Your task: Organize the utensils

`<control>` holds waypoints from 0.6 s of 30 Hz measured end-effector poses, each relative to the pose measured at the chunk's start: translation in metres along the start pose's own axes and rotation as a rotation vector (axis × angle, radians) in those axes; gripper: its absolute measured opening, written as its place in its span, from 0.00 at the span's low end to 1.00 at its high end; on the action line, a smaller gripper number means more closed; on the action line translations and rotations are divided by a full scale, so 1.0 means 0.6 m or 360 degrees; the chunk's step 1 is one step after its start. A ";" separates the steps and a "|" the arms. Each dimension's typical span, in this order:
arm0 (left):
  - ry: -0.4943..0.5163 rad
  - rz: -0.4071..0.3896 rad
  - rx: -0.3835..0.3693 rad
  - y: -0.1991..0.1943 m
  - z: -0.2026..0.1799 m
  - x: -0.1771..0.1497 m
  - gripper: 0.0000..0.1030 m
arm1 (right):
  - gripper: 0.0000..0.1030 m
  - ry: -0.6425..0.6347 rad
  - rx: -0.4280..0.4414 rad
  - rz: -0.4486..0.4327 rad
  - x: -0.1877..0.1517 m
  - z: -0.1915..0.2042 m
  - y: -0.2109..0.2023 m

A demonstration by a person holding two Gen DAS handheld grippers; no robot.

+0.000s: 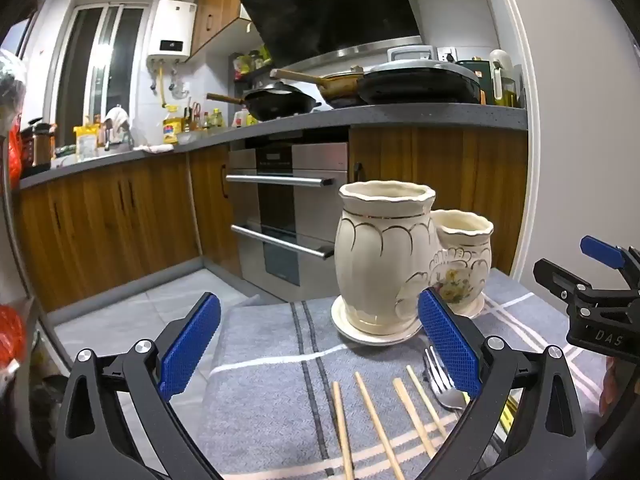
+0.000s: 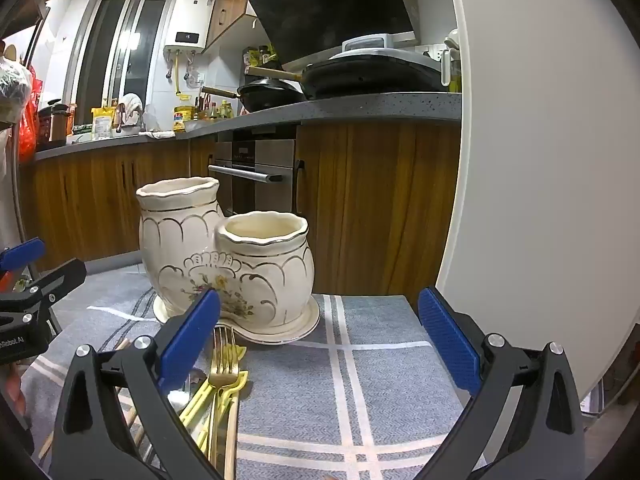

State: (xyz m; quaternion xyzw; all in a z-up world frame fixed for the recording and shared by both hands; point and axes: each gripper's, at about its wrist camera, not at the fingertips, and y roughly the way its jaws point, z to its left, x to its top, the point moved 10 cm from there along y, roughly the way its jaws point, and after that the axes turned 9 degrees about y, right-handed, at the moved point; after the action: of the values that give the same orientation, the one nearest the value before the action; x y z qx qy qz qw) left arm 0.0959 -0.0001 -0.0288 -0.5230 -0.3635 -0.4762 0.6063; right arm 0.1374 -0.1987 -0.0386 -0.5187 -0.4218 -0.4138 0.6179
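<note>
On the grey checked cloth (image 2: 384, 380) right below me everything's loose so far: four wooden chopsticks (image 1: 374, 420) lie fanned out, with a silver fork (image 1: 438, 376) just beside them and, from my right view, a gold fork (image 2: 222, 372) over yellow plastic pieces (image 2: 200, 396). Nothing's in the glossy cream ceramic holder (image 2: 240, 272) yet, both scalloped, gold-trimmed pots look empty, so basically it's all left. My left gripper (image 1: 320, 346) and right gripper (image 2: 320, 346) are both spread wide, holding nothing.

Chopsticks (image 1: 376, 432) cut by bottom edge; fork (image 1: 440, 380) partly behind tongs.
</note>
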 end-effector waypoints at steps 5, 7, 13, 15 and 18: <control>-0.0010 -0.0003 -0.0002 0.000 0.000 0.000 0.95 | 0.95 -0.0002 0.0000 -0.0004 0.000 0.001 -0.001; -0.0008 -0.0002 -0.0002 0.000 0.001 0.000 0.95 | 0.95 -0.0001 0.0001 -0.0003 0.000 0.001 -0.001; -0.0012 0.0000 -0.0004 0.000 0.000 0.000 0.95 | 0.95 -0.0004 -0.0001 -0.0004 0.000 0.001 0.000; -0.0009 -0.0001 -0.0002 0.000 0.000 0.000 0.95 | 0.95 -0.0005 -0.0001 -0.0004 0.000 0.001 0.000; -0.0010 -0.0001 -0.0002 0.000 0.000 0.000 0.95 | 0.95 -0.0007 -0.0001 -0.0004 0.000 0.000 0.000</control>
State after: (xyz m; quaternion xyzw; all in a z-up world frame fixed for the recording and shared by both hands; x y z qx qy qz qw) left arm 0.0959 0.0002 -0.0287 -0.5248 -0.3653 -0.4750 0.6046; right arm 0.1375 -0.1985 -0.0386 -0.5194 -0.4236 -0.4136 0.6162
